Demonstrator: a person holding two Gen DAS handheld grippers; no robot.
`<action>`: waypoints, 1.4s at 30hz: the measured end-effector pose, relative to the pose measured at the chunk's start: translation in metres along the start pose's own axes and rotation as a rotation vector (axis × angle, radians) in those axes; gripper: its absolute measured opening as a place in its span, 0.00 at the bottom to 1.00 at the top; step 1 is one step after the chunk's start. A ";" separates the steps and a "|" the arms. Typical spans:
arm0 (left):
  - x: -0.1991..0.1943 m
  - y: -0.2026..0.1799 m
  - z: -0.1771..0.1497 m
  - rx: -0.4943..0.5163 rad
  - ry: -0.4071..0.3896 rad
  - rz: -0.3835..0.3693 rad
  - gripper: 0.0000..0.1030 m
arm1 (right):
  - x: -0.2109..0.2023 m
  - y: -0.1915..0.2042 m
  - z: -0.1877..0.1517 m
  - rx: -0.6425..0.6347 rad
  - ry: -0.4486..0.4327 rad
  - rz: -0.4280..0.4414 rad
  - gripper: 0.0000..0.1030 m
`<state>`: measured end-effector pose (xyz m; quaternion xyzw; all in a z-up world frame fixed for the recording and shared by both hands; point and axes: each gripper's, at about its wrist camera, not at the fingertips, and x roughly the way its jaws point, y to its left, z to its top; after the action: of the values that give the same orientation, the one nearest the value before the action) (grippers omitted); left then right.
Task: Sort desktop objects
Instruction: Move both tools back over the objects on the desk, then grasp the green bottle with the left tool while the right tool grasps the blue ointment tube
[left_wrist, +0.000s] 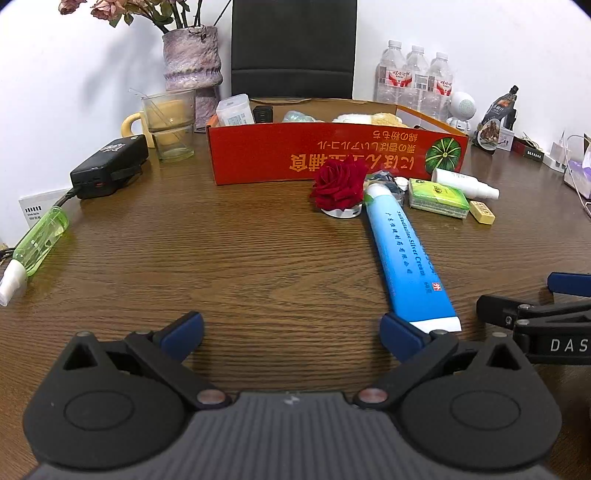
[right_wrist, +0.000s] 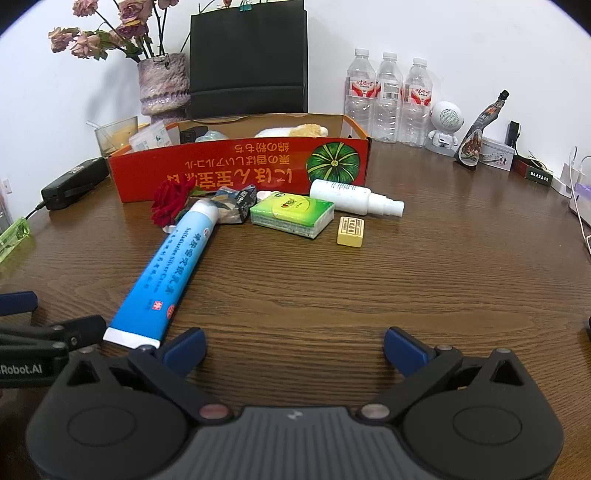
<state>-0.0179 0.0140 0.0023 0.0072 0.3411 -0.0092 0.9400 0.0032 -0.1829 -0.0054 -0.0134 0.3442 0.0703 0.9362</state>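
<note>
nearest, both grippers hover low over the near edge of the table (right_wrist: 406, 277), side by side: the left gripper (left_wrist: 291, 332) and the right gripper (right_wrist: 293, 349) each have their jaws spread wide with nothing between them. the cream tube (right_wrist: 166, 266) lies just beyond, its crimped end close to the left gripper's right finger, its cap pointing toward the box. farther in, a loose cluster sits in front of the box: a red rose (right_wrist: 170, 202), a crumpled wrapper (right_wrist: 234, 205), a green tissue pack (right_wrist: 291, 214), a yellow eraser (right_wrist: 351, 231) and a white spray bottle (right_wrist: 354, 197). the red box (right_wrist: 240, 166) behind them already holds a few things, including a white container and something fluffy. so i judge the sorting as partly done, with these six items still waiting to go in.
</note>
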 end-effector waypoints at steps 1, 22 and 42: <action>0.000 0.000 0.000 0.001 0.000 0.001 1.00 | 0.000 0.000 0.000 0.000 0.000 0.000 1.00; 0.001 -0.001 0.001 0.000 0.000 -0.006 1.00 | 0.000 -0.001 0.000 0.000 0.000 -0.001 1.00; 0.017 0.219 0.049 -0.057 0.042 0.258 0.50 | 0.031 0.060 0.060 -0.050 -0.026 0.103 0.78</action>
<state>0.0315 0.2318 0.0303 0.0247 0.3572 0.1217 0.9258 0.0567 -0.1149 0.0223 -0.0183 0.3304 0.1274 0.9350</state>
